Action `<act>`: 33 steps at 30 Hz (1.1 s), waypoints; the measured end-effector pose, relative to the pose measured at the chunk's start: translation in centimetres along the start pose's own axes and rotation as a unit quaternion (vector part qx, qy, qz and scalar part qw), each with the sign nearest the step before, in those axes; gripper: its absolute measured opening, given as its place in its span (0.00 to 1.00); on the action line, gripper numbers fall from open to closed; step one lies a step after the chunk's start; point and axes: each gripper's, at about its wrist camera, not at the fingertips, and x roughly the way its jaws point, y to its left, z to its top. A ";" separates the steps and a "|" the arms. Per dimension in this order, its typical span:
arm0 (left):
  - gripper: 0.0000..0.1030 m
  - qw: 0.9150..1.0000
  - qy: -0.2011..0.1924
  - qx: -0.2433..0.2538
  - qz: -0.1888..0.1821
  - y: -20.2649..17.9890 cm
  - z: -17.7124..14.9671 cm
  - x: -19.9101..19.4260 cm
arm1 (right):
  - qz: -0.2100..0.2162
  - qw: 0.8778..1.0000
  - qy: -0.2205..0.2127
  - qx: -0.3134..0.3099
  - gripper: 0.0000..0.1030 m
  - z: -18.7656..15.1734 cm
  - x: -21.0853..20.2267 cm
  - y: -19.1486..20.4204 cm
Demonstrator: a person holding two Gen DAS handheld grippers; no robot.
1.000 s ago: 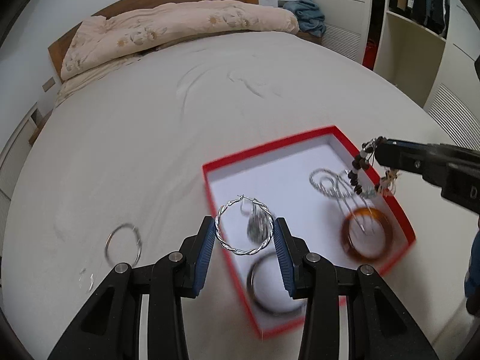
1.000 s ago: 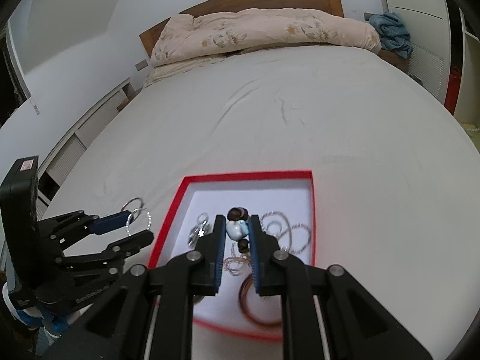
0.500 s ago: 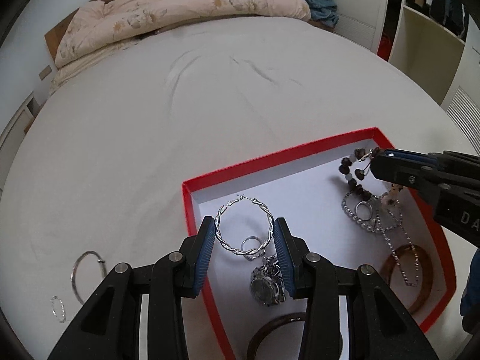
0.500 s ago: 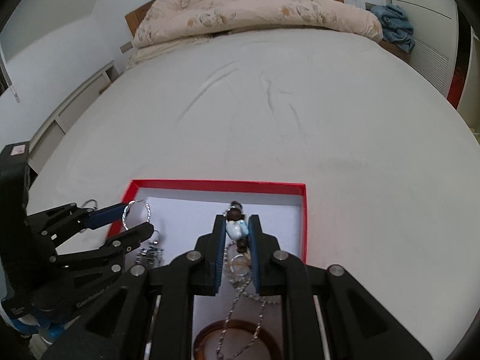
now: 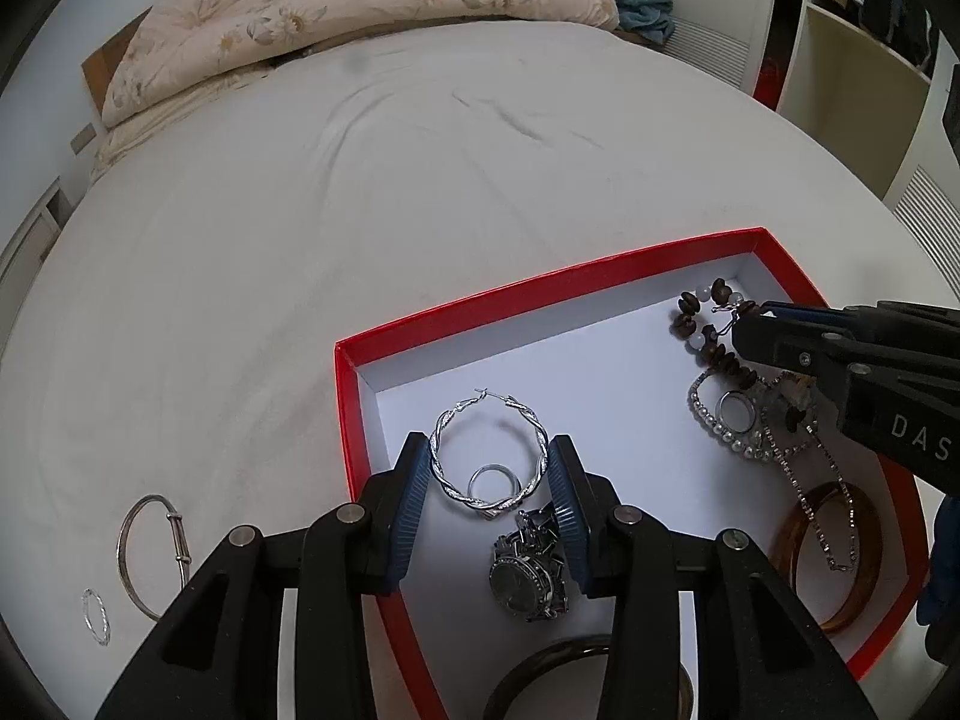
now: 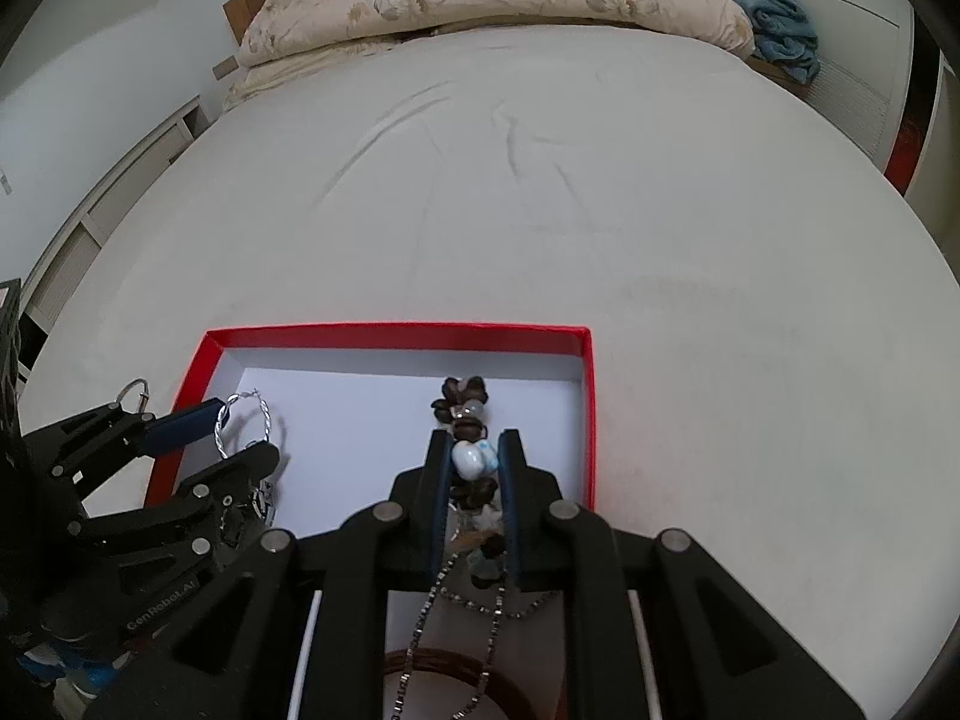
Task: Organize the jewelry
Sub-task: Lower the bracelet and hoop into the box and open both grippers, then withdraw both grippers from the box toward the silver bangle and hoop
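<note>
A red box (image 5: 480, 306) with a white floor lies on the bed; it also shows in the right wrist view (image 6: 396, 336). My left gripper (image 5: 489, 459) is shut on a twisted silver hoop earring (image 5: 487, 420) held over the box's near left part. My right gripper (image 6: 474, 450) is shut on a brown and white beaded bracelet (image 6: 471, 459) over the box's right side; the bracelet also shows in the left wrist view (image 5: 705, 333). In the box lie a ring (image 5: 493, 480), a watch (image 5: 528, 576), a pearl strand (image 5: 726, 432), a chain (image 5: 834, 480), an amber bangle (image 5: 864, 564) and a dark bangle (image 5: 540, 666).
On the white sheet left of the box lie a silver wire bangle (image 5: 150, 552) and a small twisted hoop (image 5: 96, 618). A folded floral duvet (image 5: 336, 18) lies at the headboard. Wardrobe shelves (image 5: 864, 78) stand to the right.
Both grippers have moved forward and down over the box with their loads still held. The box now sits closer and larger in both views.
</note>
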 end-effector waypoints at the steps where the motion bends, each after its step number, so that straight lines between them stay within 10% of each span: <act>1: 0.39 1.000 0.000 0.001 0.001 0.0 -0.1 -0.1 | -0.003 1.000 0.000 0.000 0.15 0.0 -0.1 0.0; 15: 0.46 1.000 0.000 0.000 -0.003 -0.1 0.1 -0.8 | -0.018 1.000 -0.003 -0.020 0.35 -0.9 -2.0 0.6; 33: 0.52 0.999 -0.024 -0.026 -0.012 1.7 -3.1 -7.6 | -0.003 1.000 -0.022 -0.007 0.35 -4.2 -8.5 2.5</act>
